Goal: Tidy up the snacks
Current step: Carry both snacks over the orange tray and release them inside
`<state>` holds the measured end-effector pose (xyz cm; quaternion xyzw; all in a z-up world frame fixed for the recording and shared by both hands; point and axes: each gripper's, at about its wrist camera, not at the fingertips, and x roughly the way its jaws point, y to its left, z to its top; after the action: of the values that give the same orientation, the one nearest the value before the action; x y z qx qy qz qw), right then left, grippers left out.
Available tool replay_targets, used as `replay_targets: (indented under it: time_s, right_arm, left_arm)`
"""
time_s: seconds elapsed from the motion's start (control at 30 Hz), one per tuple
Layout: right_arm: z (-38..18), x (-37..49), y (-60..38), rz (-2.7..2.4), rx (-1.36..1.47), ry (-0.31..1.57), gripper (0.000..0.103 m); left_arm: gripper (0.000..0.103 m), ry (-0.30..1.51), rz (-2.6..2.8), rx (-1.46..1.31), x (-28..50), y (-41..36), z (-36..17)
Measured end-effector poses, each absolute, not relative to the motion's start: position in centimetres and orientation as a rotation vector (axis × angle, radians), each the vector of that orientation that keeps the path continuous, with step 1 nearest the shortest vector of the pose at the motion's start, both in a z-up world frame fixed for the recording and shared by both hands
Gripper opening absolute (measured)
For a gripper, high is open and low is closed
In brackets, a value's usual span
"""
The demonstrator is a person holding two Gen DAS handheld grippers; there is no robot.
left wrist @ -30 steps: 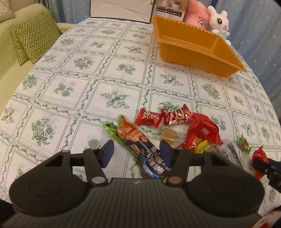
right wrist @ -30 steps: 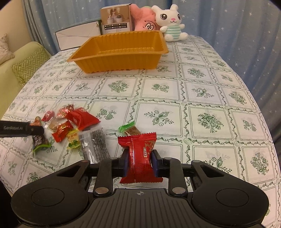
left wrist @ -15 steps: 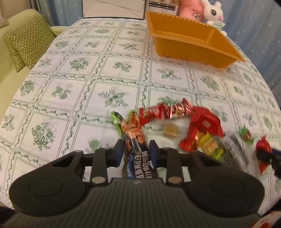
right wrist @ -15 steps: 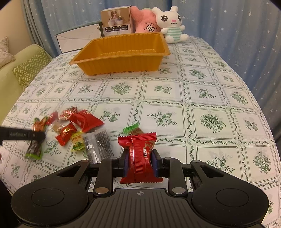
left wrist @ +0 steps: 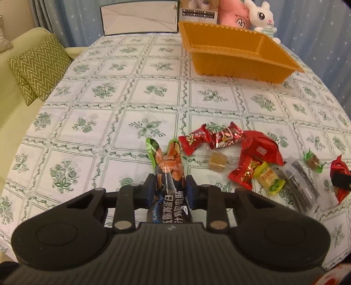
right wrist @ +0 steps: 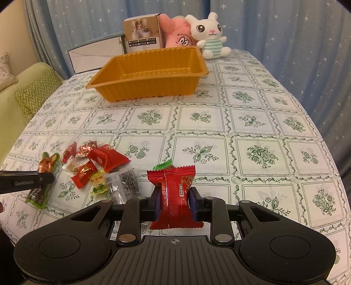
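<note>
- The left gripper has its jaws pinching a long dark sausage-snack packet, whose green-edged top end points toward 12 o'clock above the tabletop.
- The right gripper has its jaws pressed onto a red snack pouch, held upright with its crimped top edge uppermost.
- In the left wrist view, the loose snacks lie at 2 to 3 o'clock of the held packet: two small red candies side by side, a clear-wrapped brown candy just below them, and a large red pouch to their right.
- A smaller red candy touches a yellow-green candy, which lies beside a clear bag of dark strips.
- A green-wrapped candy sits apart at the 3 o'clock edge of the heap.
- The orange plastic tray stands well apart from the snacks, at 12 o'clock in the right wrist view, with nothing visible inside it.
- Behind the tray stand a small printed box, a pink plush toy and a white bunny plush.
- A white folded card stands at the far 12 o'clock edge in the left wrist view.
- A green zigzag cushion rests on a pale green sofa at 9 to 10 o'clock.
- Blue star-patterned curtains hang behind everything.
</note>
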<state>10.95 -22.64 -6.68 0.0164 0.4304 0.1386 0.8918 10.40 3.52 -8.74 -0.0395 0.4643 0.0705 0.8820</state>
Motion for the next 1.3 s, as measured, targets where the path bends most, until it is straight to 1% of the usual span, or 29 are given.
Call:
replay_targets:
  time_s: [0.23,0.43,0.63,0.8,0.97,1.13,1.3]
  right_arm:
    - [-5.3,11.0,-22.3,0.300,0.055,0.862,0.027]
    - [-3.6,12.8,-21.9,0.322,0.085,0.824,0.027]
    - [-1.7,17.2,-21.0,0.362,0.114,0.779,0.027]
    - [-0.3,22.7,-20.2,0.377,0.138,0.747,0.027]
    - [0.2,28.6,-19.6,0.375,0.167,0.747,0.027]
    - [0.4,32.3,-18.6,0.370,0.148,0.737,0.027]
    - [-0.4,34.7,-17.5,0.371,0.129,0.745,0.027]
  left_arm:
    - [0.026,0.916,0.101,-0.099,10.6,3.6,-5.7]
    - [0.026,0.881,0.023,-0.084,13.0,2.5,-3.7]
    - [0.026,0.850,-0.081,-0.064,17.8,0.9,-2.0]
    - [0.026,0.808,-0.131,-0.025,23.2,0.1,-0.2]
    - [0.026,0.795,-0.145,-0.035,28.9,0.8,0.6]
    - [0.026,0.787,-0.174,-0.055,33.2,1.8,0.6]
    - [0.026,0.805,-0.174,-0.045,35.6,1.9,-1.0]
